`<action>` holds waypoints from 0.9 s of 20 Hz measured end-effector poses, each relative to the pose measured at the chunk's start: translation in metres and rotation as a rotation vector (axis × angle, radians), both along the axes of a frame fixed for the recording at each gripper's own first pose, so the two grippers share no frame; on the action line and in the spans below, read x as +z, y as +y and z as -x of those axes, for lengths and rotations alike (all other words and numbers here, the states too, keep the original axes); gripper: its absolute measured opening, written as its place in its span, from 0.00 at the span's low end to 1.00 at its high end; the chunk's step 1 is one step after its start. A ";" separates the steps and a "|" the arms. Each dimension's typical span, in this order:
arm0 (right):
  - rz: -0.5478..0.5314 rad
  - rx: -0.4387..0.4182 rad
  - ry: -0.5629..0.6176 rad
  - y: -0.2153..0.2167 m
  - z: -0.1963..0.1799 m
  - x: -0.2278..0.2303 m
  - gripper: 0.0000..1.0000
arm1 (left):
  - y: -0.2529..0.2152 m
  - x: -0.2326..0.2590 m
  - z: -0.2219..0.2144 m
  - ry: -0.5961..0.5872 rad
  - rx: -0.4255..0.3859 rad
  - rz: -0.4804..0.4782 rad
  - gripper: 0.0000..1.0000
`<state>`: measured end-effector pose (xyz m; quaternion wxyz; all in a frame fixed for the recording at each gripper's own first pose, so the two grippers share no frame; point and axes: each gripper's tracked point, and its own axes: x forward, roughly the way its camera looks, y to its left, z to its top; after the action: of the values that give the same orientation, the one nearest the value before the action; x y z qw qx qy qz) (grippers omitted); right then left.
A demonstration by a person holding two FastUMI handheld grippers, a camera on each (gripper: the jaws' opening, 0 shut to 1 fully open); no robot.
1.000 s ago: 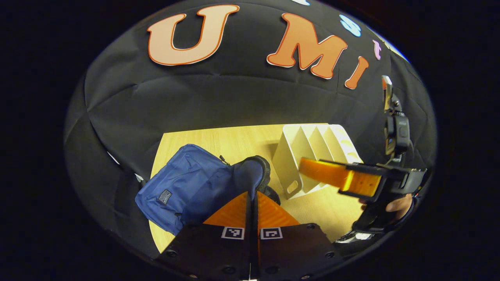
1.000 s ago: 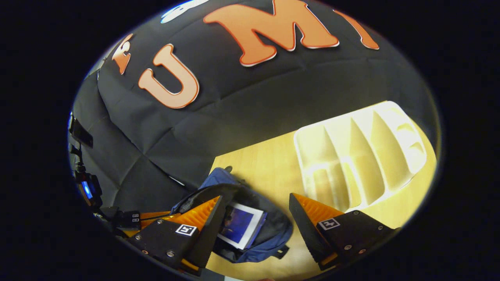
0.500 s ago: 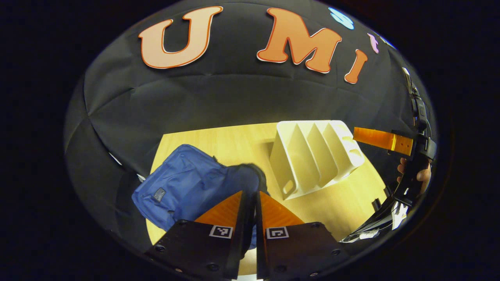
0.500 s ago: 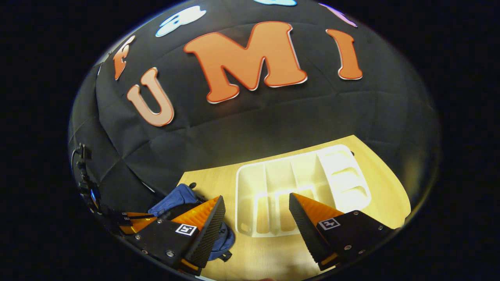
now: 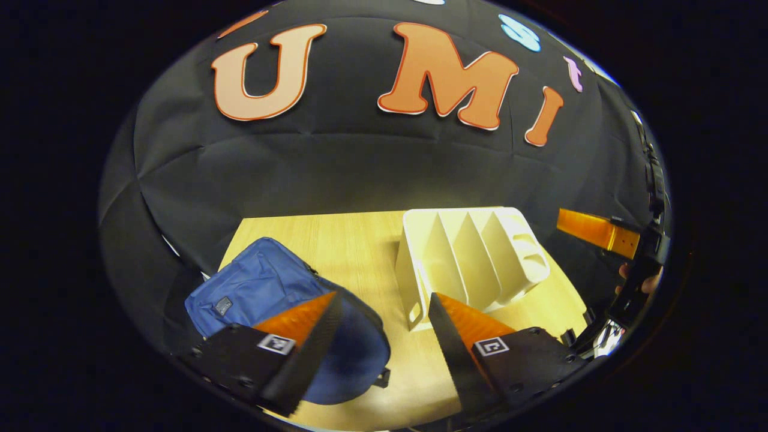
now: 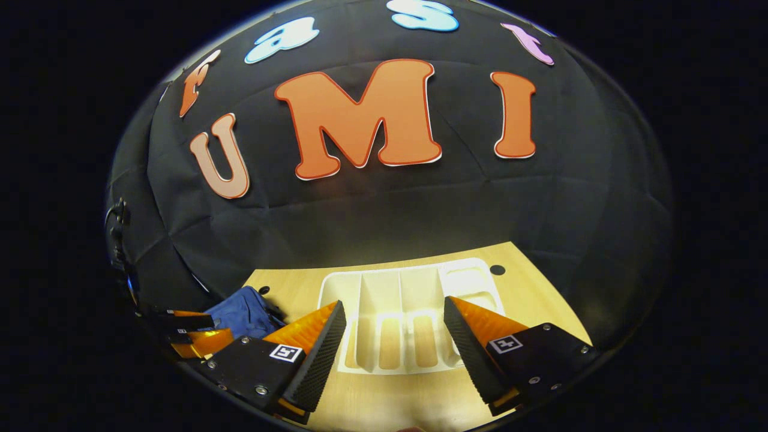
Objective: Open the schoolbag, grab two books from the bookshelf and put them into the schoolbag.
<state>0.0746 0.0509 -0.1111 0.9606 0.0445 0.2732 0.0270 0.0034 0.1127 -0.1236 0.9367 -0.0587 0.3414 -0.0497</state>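
Blue fabric marks the schoolbag, which lies on the left part of the pale wooden worktop in the left gripper view, its near end partly behind one finger. The white bookshelf stands just to its right on the same worktop, apart from the bag, its upright dividers forming slots in which no books can be seen. The left gripper hovers above the gap between bag and bookshelf with its fingers spread wide and nothing between them. At the right edge of that view the right gripper is held up by a hand.

In the right gripper view the right gripper has its fingers spread apart and empty, looking straight at the bookshelf. The schoolbag shows at the lower left, with the left gripper just beside it.
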 end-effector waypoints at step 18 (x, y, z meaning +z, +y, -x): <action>0.041 -0.051 -0.362 -0.024 0.036 0.067 0.97 | -0.041 0.128 -0.007 -0.606 0.228 -0.058 0.94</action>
<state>0.0388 0.0269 -0.0439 0.9951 0.0262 0.0953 0.0047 0.0104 0.0717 0.0040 0.9966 -0.0523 0.0395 0.0501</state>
